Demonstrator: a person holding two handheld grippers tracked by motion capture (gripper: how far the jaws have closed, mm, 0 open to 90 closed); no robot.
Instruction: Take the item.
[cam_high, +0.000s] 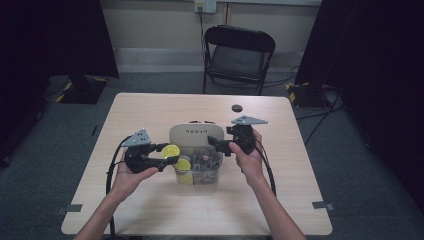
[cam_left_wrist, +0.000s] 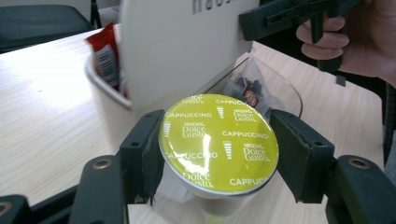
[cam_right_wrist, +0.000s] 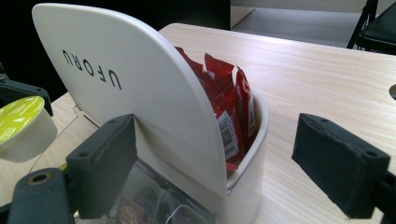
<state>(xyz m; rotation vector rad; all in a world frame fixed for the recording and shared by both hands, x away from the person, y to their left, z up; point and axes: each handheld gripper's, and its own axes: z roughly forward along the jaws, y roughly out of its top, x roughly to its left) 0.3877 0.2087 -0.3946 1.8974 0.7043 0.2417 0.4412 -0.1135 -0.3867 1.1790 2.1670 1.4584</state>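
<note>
You are working at a pale wooden surface (cam_high: 150, 115) with a cream organiser (cam_high: 195, 135) standing near its middle, its tall rounded back panel facing you and a clear compartment (cam_high: 202, 172) joined to its near side. Red sachets (cam_right_wrist: 229, 107) are standing upright in the cream pocket behind that panel, and dark wrapped pieces are lying in the clear compartment, where more yellow-lidded capsules (cam_high: 182, 165) are sitting at its left end.

The relation that matters now is this: the capsule (cam_left_wrist: 218, 142) you are holding is hanging just to the left of the clear compartment and slightly above its rim, so the container is lying to the right of your left gripper (cam_high: 165, 155). The capsule's foil lid is facing up toward the camera, its white cup pointing down, so its axis is running roughly upright between the fingers (cam_left_wrist: 142, 156). Your left hand is the nearer one to that end of the compartment.

Your left gripper is clamping the capsule by its rim, one pad on each side of the lid, with no gap showing.

Your right gripper (cam_high: 220, 145) is hovering at the organiser's right side with its fingers (cam_right_wrist: 341, 163) spread wide. The back panel's edge is standing between them, one pad appearing to lie against the panel while the other is standing well clear, so nothing is being squeezed.
</note>
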